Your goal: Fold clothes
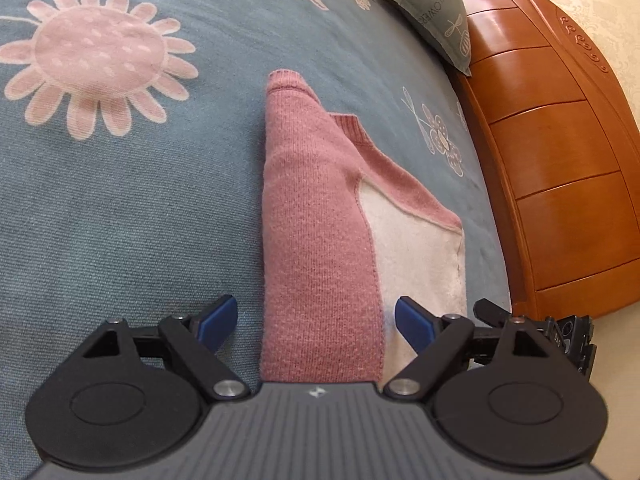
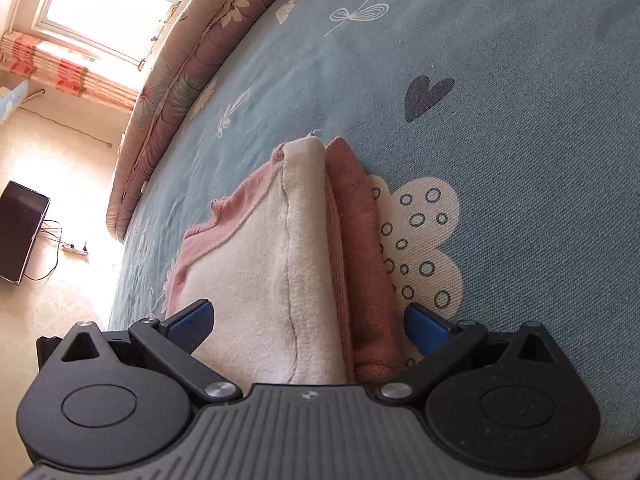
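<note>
Fingers (image 1: 414, 322) of both the left gripper (image 1: 316, 320) & right gripper (image 2: 310, 326) are wide apart, holding nothing. Pink sweater (image 1: 316, 216) lies folded on the bed (image 1: 140, 200). Grab just 1 layer & it'll flop open.

To your left of the folded sweater (image 1: 320, 220) the bed (image 1: 140, 208) lies bare and wide, giving you clear passage. On the other side, the wooden headboard (image 1: 560, 168) and a pillow (image 1: 436, 12) hem you in. Seen from the right wrist, open blanket flanks the sweater; a rolled quilt (image 2: 180, 80) borders the bed's far edge.
</note>
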`<state>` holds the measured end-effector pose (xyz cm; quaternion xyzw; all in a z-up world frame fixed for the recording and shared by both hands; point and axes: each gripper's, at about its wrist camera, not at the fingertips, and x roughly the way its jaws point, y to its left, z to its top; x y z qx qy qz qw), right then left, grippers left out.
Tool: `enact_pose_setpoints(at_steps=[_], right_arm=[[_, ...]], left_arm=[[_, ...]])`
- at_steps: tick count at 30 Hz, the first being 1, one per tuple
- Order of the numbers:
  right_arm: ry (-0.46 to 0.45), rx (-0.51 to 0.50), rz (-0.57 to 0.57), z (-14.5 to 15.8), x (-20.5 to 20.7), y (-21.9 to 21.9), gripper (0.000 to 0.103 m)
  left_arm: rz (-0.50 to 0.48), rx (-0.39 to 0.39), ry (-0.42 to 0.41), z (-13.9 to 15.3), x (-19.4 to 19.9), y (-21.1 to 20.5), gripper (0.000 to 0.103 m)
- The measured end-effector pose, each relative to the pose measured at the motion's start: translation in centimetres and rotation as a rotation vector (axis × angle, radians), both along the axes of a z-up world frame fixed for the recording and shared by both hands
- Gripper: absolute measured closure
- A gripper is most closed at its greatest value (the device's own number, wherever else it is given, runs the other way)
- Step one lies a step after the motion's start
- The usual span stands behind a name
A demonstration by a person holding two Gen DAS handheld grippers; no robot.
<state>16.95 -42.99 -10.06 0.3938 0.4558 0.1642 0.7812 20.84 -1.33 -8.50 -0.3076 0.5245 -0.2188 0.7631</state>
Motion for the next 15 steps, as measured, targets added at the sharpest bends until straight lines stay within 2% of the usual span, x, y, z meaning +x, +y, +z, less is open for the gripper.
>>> enact_pose_setpoints(at_steps=[6,8,11,15], right_arm=[[-0.009,0.107,0.023,-1.1,3.4,-0.6,0.0],[0.002,0.108,0.029,-1.0,4.0,-0.3,0.0],[0.026,0.095,0.056,-0.7,3.7,0.3,0.0],[0.068,0.118,0.128,-0.7,2.2,0.8,0.0]], left_arm=[[-0.033,-0.052,0.004,-0.8,2.7,-1.2,0.016],[-0.039,-0.078,0.015,-1.0,3.3,-1.4,0.011],[-0.064,-0.09,0.043,-1.0,3.1,-1.4,0.011],[-0.099,-0.156,0.082,-1.7,1.7,-0.4,0.011]])
